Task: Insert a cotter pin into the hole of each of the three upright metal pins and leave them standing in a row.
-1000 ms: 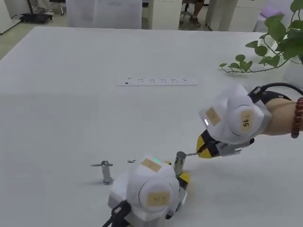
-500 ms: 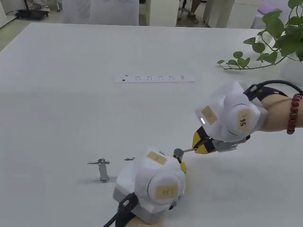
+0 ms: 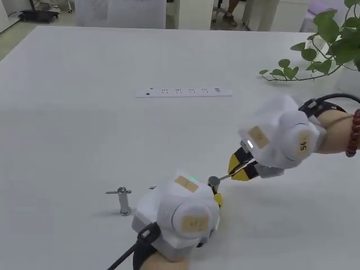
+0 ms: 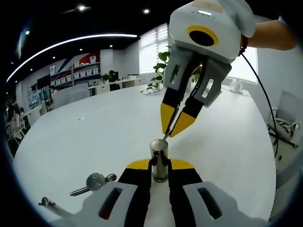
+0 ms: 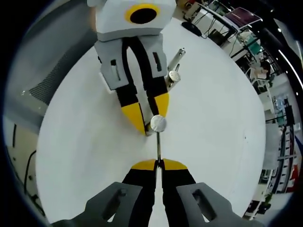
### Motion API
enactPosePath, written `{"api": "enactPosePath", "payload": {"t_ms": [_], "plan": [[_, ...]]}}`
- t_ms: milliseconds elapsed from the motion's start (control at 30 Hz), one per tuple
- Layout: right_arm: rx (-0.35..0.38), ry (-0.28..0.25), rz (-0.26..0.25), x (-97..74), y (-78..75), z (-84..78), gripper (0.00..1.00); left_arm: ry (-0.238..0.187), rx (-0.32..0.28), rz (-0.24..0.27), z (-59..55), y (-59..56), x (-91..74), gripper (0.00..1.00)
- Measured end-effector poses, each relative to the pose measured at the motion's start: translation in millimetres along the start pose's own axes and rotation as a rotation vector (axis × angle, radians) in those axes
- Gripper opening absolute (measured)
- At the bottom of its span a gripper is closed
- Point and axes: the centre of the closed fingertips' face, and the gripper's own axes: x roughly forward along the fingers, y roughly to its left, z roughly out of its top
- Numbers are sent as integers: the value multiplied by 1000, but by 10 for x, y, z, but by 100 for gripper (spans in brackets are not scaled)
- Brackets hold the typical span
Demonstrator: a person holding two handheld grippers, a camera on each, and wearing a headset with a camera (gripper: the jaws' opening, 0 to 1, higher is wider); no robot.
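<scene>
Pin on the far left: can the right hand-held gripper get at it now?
Probably not: the right hand-held gripper is shut on a cotter pin, and the left hand-held gripper, clamped on another pin, sits between it and the far-left pin.

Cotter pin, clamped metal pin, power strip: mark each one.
cotter pin (image 5: pixel 158 146), right gripper view, middle of its shaft.
metal pin (image 4: pixel 160 163), left gripper view, side of its body.
power strip (image 3: pixel 184 92), head view, middle of its top face.

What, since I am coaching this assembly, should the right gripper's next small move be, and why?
Probably ease the right gripper forward along the thin wire cotter pin it pinches: the wire's tip sits at the head of the upright silver metal pin, which the left gripper clamps; whether it has gone in is unclear.
</scene>
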Motion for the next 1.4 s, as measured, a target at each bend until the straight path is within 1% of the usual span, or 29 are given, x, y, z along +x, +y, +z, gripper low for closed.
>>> {"api": "enactPosePath", "payload": {"t_ms": [133, 300, 367, 567, 767, 867, 1067, 1133, 1300, 1333, 1400], "plan": [[-20, 3, -3, -2, -1, 0, 4, 1, 11, -16, 5, -8, 9, 11], [-46, 4, -17, -18, -29, 2, 4, 1, 14, -23, 14, -3, 21, 11], [-45, 5, -15, -21, -27, -3, 4, 2, 23, -23, 17, -2, 25, 11], [-41, 11, -22, -59, -56, 3, 4, 3, 18, -26, 27, 7, 33, 11], [-8, 7, -4, -69, -25, 2, 4, 4, 12, -27, 32, 13, 40, 11], [17, -3, -2, -78, -30, -3, 4, 4, 11, -28, 33, 11, 42, 11], [41, -27, -8, -77, -50, 35, 4, 5, 7, -34, 34, 15, 46, 11], [25, -24, -8, -63, -56, 36, 4, 6, 7, -36, 33, 14, 46, 11], [30, -25, -6, -60, -50, 43, 4, 7, 7, -34, 27, 10, 49, 11], [29, -28, -5, -62, -46, 52, 4, 6, 6, -34, 26, 10, 50, 11], [32, -55, 1, -76, -39, 128, 4, 6, 7, -33, 23, 9, 53, 11]]}}
